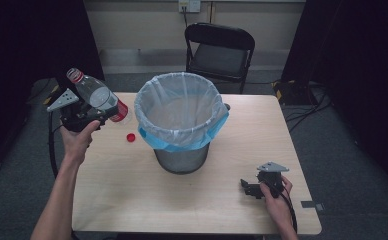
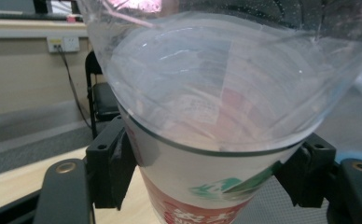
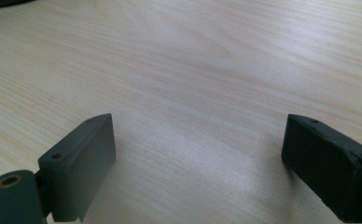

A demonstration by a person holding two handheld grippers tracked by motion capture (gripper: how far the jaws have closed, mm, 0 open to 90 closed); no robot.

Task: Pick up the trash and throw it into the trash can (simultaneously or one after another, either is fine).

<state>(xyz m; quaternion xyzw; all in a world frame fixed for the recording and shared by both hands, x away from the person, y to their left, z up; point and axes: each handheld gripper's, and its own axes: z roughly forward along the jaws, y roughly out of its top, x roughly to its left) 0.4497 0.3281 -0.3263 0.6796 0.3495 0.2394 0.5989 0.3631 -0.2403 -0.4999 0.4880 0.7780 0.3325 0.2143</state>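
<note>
Left gripper (image 1: 89, 114) clamped on bottle (image 1: 96, 95), held in the air left of bin (image 1: 181, 120), neck tilted away. Carry step judged under way; next, swing over rim, release. Cap (image 1: 130, 137) beside bin. Right gripper (image 1: 252, 188) agape, idle, right of bin.

both forearms are bare, with no sleeve in the high view. the left gripper (image 1: 102, 111) is black, topped by a grey three-cornered plate (image 1: 63, 99). the right gripper (image 1: 245, 186) is black too, with its own grey plate and a black cable trailing back. up close, the jaws are chunky black blocks with small screw holes and brass-ringed pivots.
</note>
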